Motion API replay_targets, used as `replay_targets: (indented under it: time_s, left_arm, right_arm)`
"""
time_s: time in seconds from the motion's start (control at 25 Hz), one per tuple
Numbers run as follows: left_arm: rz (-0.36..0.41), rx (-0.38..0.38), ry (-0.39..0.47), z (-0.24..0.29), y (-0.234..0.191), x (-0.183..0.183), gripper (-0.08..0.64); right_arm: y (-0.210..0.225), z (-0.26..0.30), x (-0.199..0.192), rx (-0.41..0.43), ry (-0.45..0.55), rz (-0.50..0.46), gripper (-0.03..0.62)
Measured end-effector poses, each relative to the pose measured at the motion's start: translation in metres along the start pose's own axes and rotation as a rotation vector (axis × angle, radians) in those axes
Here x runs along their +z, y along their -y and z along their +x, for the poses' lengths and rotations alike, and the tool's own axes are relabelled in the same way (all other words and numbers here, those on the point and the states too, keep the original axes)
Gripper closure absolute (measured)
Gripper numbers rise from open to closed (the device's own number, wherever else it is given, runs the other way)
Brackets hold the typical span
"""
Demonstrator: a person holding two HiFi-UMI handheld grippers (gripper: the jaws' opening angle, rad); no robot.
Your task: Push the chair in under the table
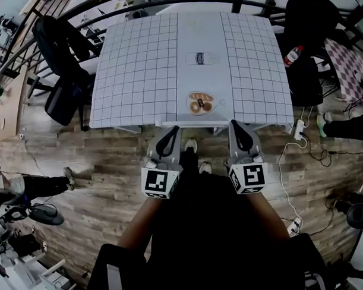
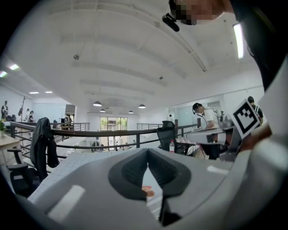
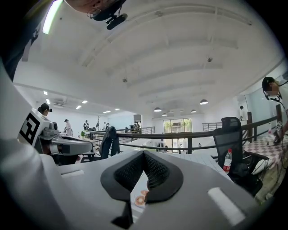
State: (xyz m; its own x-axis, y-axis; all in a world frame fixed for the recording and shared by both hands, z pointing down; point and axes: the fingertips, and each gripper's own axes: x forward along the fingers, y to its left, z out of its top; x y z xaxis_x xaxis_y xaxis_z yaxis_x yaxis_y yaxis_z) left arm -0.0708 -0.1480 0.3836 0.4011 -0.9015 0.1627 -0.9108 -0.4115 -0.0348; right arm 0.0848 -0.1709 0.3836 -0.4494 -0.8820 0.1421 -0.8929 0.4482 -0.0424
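A white table (image 1: 137,65) with a grid-lined cloth fills the middle of the head view. One black office chair (image 1: 62,62) draped with a dark jacket stands at its left side. A second black chair (image 1: 306,54) stands at its right side. My left gripper (image 1: 171,131) and right gripper (image 1: 236,125) are side by side at the table's near edge, both shut and holding nothing. The left gripper (image 2: 147,153) points level across the tabletop (image 2: 76,164). The right gripper (image 3: 144,155) also points level over the tabletop (image 3: 202,159). My shoes (image 1: 197,157) show on the floor between the grippers.
A doughnut-print mat (image 1: 201,102) and a small label (image 1: 203,58) lie on the table. A red-capped bottle (image 1: 292,55) stands by the right chair. A power strip (image 1: 298,130) and cables lie on the wood floor at right. Other people's legs (image 1: 40,185) show at both sides. A black railing (image 2: 90,133) runs behind the table.
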Motion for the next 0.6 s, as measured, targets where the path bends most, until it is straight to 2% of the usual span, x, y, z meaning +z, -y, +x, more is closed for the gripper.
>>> replay_targets:
  time_s: [0.28, 0.6]
  left_arm:
    - [0.031, 0.027, 0.019, -0.001, -0.004, 0.005, 0.551]
    - [0.051, 0.049, 0.016, 0.01, -0.015, 0.002, 0.551]
  right_arm:
    - [-0.009, 0.002, -0.007, 0.033, -0.023, -0.033, 0.595]
    - [-0.004, 0.015, -0.005, 0.035, -0.024, 0.012, 0.595]
